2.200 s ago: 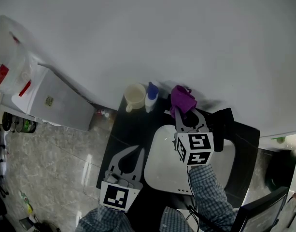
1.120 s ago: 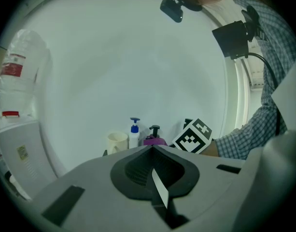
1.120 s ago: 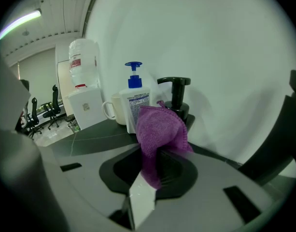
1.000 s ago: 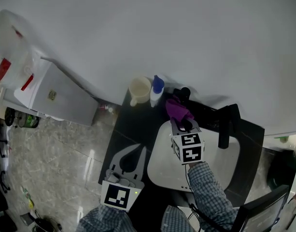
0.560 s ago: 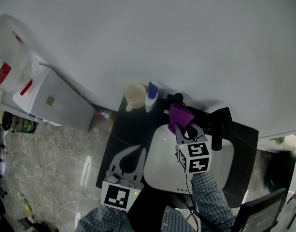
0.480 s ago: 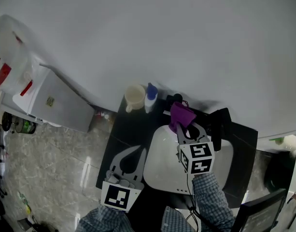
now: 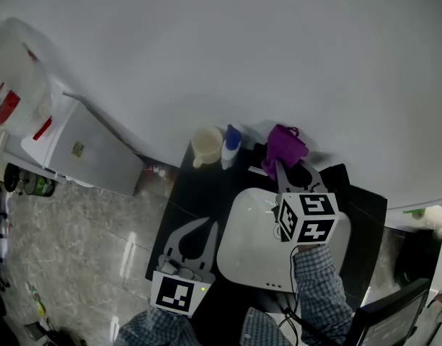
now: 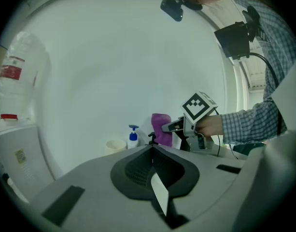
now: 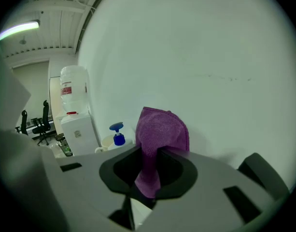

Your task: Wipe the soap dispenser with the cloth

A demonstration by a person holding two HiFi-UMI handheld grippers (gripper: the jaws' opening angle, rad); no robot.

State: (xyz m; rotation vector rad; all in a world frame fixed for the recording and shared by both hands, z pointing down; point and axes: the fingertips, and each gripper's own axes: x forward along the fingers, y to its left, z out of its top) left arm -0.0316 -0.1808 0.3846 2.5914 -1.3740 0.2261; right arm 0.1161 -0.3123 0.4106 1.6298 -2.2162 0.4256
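The left gripper (image 7: pixel 204 225) hangs over the near left of the black counter (image 7: pixel 188 193), its jaws pressed together with nothing between them. Past it, above the white basin's (image 7: pixel 246 254) far rim, the right gripper (image 7: pixel 287 168) pinches the purple cloth (image 7: pixel 284 143). By the wall, the blue-topped soap dispenser (image 7: pixel 231 144) stands beside a cream cup (image 7: pixel 206 145), left of the cloth and apart from it.

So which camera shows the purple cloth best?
The right gripper view: the purple cloth sits close and central, pinched between the jaws. The head view shows it small from above; the left gripper view, a distant purple patch.
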